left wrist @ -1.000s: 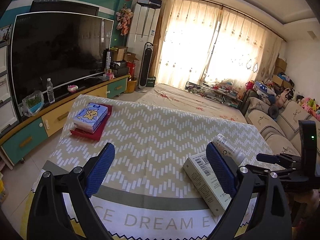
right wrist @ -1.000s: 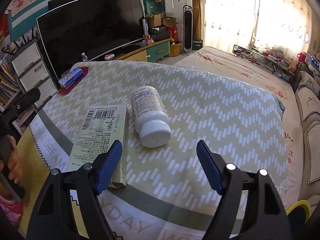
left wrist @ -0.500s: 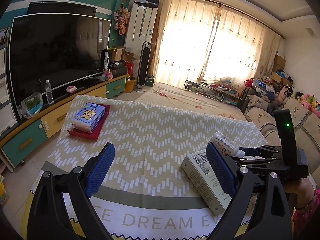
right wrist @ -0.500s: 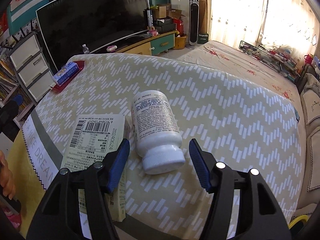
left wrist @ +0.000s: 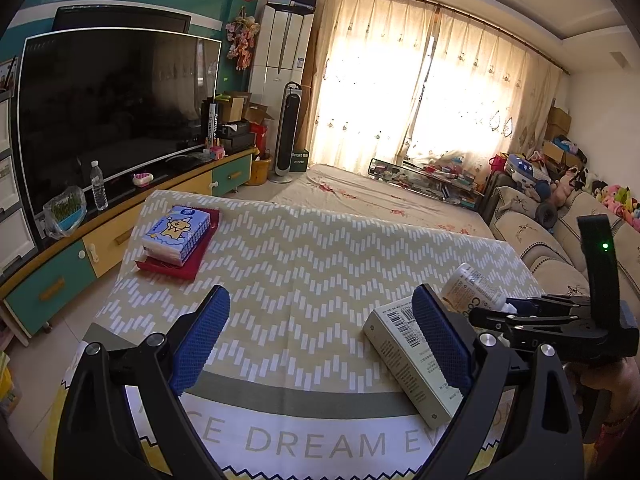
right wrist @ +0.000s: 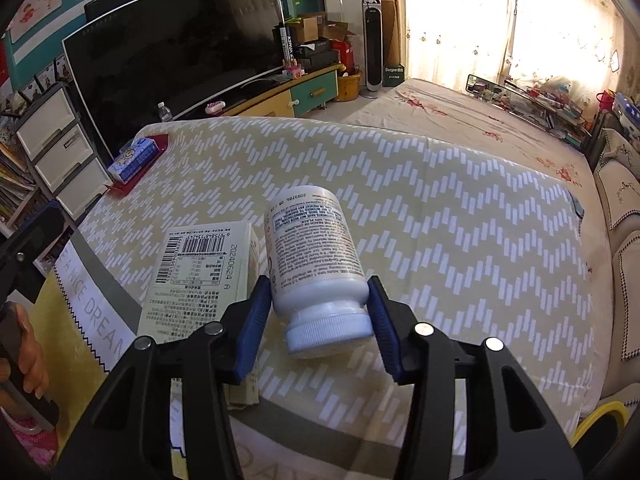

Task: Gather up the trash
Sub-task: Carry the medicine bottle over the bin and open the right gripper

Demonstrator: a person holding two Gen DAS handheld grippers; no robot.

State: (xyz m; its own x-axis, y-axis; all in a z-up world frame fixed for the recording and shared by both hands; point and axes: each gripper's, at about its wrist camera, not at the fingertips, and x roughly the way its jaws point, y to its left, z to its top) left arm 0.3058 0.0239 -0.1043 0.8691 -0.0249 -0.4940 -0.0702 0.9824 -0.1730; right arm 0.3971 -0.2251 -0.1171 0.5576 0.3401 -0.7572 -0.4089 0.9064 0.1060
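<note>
A white pill bottle (right wrist: 316, 256) lies on the patterned tablecloth (right wrist: 440, 208) with its cap toward me. My right gripper (right wrist: 318, 316) has closed its blue pads on the bottle near the cap. A cream cardboard box (right wrist: 200, 276) with a barcode lies just left of the bottle. In the left wrist view the box (left wrist: 404, 356) lies partly behind my right pad, and the bottle (left wrist: 472, 292) shows beyond it with the right gripper on it. My left gripper (left wrist: 320, 340) is open and empty above the table's near edge.
A blue tissue pack (left wrist: 176, 232) sits on a red tray (left wrist: 188, 268) at the table's far left corner. A TV (left wrist: 112, 112) and cabinet stand to the left. A sofa (left wrist: 560, 248) runs along the right. A yellow bin rim (right wrist: 600, 416) shows at lower right.
My right gripper moved forward over the bottle and closed its jaws on it. The left gripper stayed open and barely moved.
</note>
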